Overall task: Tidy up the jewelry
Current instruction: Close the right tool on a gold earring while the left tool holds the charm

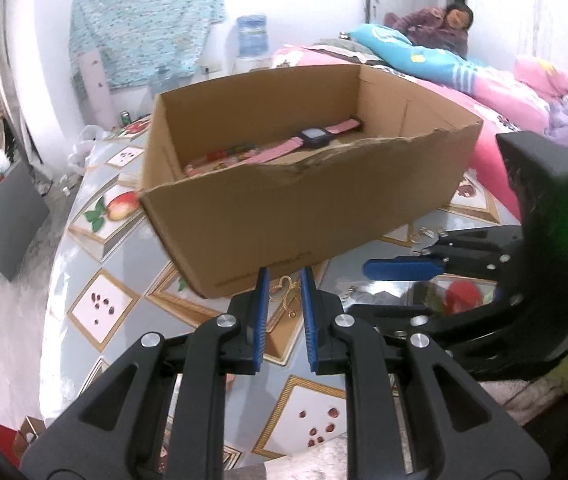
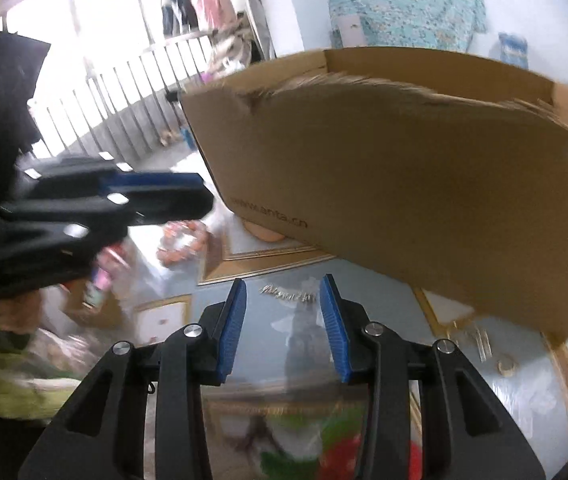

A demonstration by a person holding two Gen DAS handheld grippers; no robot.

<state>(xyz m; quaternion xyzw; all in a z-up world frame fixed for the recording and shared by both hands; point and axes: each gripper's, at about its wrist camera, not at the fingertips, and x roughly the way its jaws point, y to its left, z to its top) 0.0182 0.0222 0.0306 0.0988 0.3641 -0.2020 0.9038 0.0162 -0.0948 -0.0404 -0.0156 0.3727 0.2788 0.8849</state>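
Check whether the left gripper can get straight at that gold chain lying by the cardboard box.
Probably yes. The gold chain lies on the tablecloth just ahead of the left gripper, seen between its parted fingers. Nothing covers it, though the cardboard box stands close behind.

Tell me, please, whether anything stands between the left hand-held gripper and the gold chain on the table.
Nothing visible does. The thin gold chain necklace lies on the glossy patterned tabletop just ahead of the left hand-held gripper, showing in the gap between its blue pads. The open brown cardboard box sits just beyond the chain, not before it.
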